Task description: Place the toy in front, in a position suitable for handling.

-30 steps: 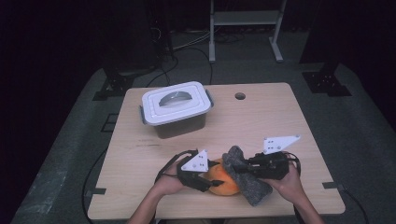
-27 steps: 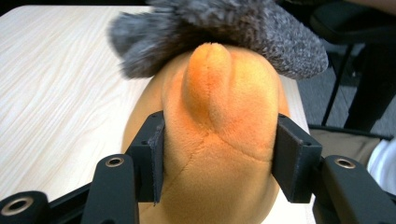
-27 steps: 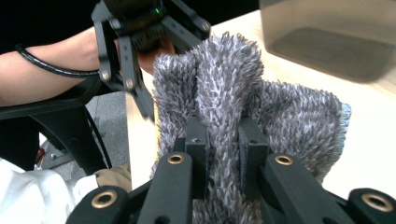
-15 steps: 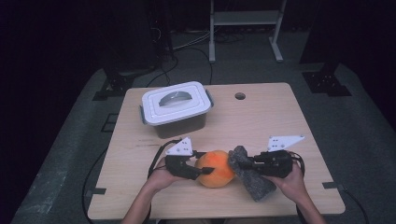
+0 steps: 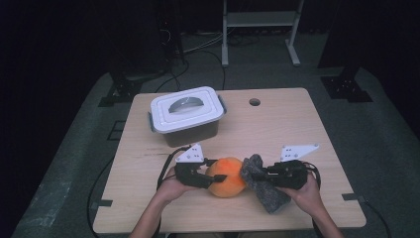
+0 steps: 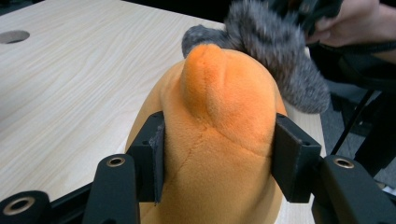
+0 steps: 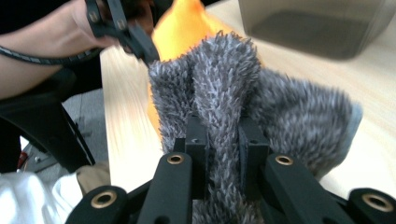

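Since the earlier high-view frame, the left gripper [image 5: 205,174] and the orange plush toy [image 5: 227,176] it clamps have shifted leftward, drawing the toy out from under the grey fuzzy cloth [image 5: 262,186], which now touches only the toy's right flank.

High view: both tools sit at the near edge of the table [image 5: 277,124], jaws facing each other across the toy. The right gripper [image 5: 258,174] pinches the cloth, whose free end trails toward the person. A lidded white container [image 5: 187,114] stands well beyond the left gripper.

Left gripper view: jaws partly closed, pads [image 6: 156,156] pressed into both sides of the toy [image 6: 219,140]. The cloth [image 6: 275,51] lies against the toy's far end, past the jaw tips.

Right gripper view: jaws near fully closed on a bunched fold of cloth [image 7: 224,88]; the toy [image 7: 187,25] lies just beyond it.

Risks, as judged: the plush is soft and rounded, so a firm rub from the cloth could squeeze it out of the left pads or roll it off the near table edge. The right grip holds only a narrow fold; drag across the pile could pull it free.
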Available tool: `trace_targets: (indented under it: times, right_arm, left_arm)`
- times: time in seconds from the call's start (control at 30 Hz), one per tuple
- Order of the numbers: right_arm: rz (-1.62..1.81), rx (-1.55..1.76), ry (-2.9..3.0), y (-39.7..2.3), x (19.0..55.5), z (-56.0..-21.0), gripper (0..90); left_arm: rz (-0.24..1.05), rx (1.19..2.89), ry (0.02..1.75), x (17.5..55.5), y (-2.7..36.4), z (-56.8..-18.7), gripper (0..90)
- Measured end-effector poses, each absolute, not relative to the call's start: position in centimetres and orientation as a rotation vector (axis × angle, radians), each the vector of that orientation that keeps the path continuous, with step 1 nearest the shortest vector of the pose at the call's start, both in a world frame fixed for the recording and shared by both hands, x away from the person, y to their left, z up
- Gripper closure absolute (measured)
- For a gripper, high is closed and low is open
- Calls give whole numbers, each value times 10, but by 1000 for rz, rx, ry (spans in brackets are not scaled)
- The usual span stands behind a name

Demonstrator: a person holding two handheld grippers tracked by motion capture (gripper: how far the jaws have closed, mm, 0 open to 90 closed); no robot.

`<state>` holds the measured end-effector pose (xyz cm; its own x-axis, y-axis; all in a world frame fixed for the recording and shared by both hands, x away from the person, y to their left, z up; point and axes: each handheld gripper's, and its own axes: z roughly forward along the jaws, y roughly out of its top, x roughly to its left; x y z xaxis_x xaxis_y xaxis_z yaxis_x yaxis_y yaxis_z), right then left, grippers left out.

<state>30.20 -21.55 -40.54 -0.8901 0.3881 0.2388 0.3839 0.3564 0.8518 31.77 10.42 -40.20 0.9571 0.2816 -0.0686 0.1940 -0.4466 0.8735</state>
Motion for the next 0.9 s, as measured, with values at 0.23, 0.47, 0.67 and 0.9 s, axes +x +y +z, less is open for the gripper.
trace_targets:
  times: [0.23,0.47,0.67,0.9]
  right_arm:
    - [1682,674,2542,-205,298,-393,772]
    - [1628,751,2593,-211,305,-408,772]
    - [1718,727,2539,-211,301,-400,772]
    - [1663,714,2594,-202,301,-405,770]
  left_arm:
    - [129,2111,235,306,87,-401,446]
    - [144,2103,262,309,97,-394,448]
    - [151,2124,250,307,94,-393,446]
    - [167,2131,211,304,84,-400,311]
